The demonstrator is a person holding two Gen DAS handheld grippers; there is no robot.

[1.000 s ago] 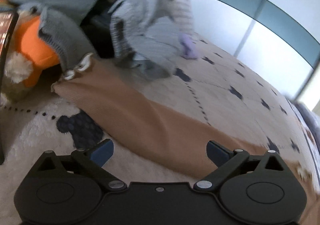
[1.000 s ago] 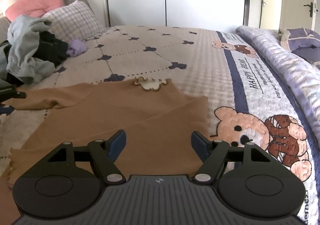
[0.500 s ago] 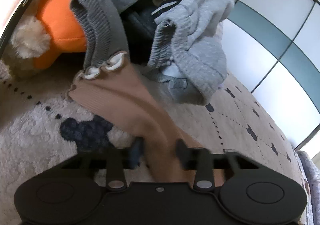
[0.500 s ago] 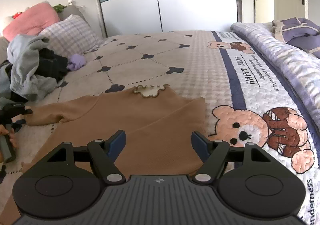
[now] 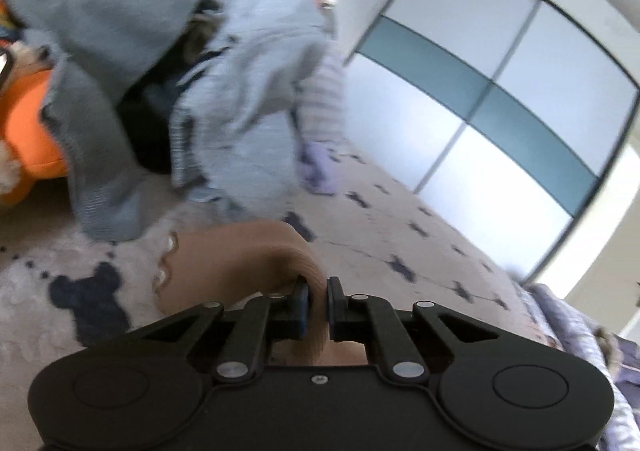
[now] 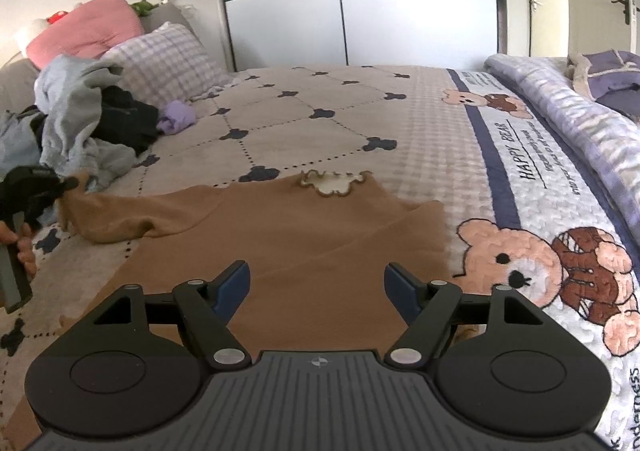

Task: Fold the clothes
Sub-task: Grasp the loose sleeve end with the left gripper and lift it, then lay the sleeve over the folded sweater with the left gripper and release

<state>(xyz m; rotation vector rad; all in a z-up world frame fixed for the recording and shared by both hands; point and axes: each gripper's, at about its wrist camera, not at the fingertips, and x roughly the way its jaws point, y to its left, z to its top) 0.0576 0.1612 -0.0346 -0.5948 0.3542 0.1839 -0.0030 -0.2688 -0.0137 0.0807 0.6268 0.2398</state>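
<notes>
A brown knit sweater with a white scalloped collar lies flat on the bed. Its left sleeve is pinched between the blue pads of my left gripper, which is shut on it and holds it lifted in a hump above the quilt. In the right wrist view the left gripper shows at the far left edge with a hand under it, at the sleeve's end. My right gripper hovers open over the sweater's lower body, with nothing between its fingers.
A heap of grey and black clothes lies at the bed's head beside an orange plush toy, a checked pillow and a pink pillow. A small purple cloth lies on the quilt. A folded purple blanket runs along the right side.
My left gripper went from wide open over the sleeve to shut on it, then rose, pulling the sleeve's cuff up off the quilt. The right gripper stayed open and nearly still.
</notes>
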